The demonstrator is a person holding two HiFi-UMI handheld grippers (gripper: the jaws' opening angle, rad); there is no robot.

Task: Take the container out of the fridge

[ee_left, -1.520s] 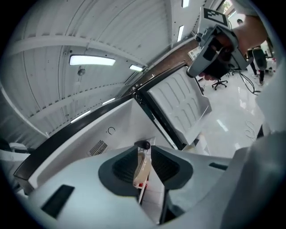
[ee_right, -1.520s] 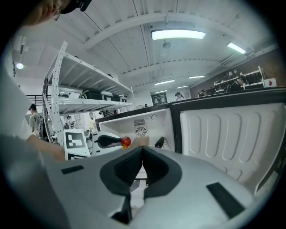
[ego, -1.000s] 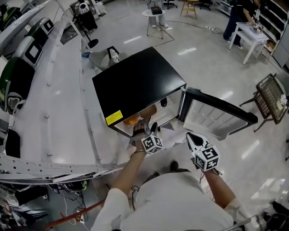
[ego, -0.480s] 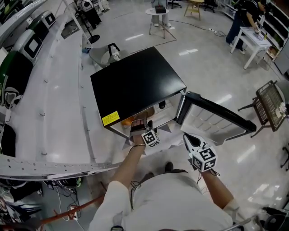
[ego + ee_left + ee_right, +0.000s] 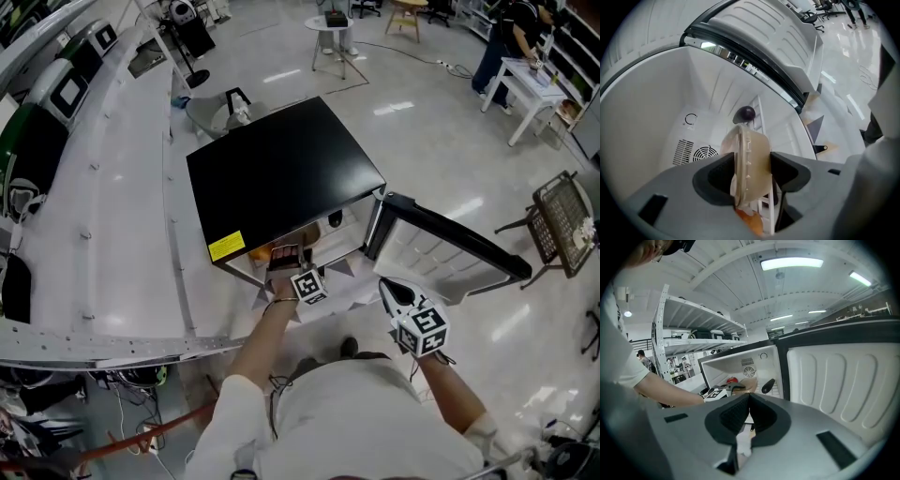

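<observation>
Currently the person's left forearm stretches straight forward, putting the left tool (image 5: 286, 256) (image 5: 750, 174) just inside the mouth of the black mini fridge (image 5: 281, 169). Its jaws are closing on a translucent plastic container (image 5: 751, 157), which stands on edge between the pads and touches both, on the fridge's wire shelf in front of a dark rounded item (image 5: 744, 113). The right arm is bent and held back beside the open fridge door (image 5: 450, 239); the right tool (image 5: 392, 292) (image 5: 749, 397) is clenched and empty.
</observation>
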